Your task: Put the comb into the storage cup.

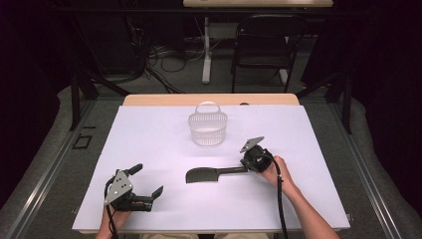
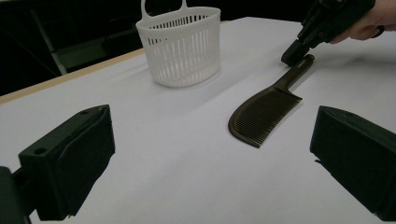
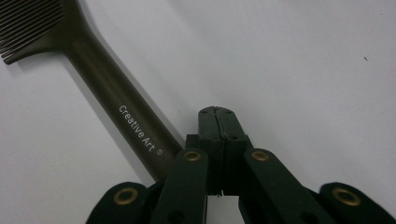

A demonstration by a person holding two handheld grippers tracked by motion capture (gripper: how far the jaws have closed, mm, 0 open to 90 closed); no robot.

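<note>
Here the right gripper, jaws pressed together empty, sits beside the dark brown plastic comb's handle mid-table; the left gripper rests wide apart near the front edge. Grasping likely needs reopening first.

A white-covered tabletop stands on grey floor; behind it, a black folding chair, tangled cables and dark surroundings.
</note>
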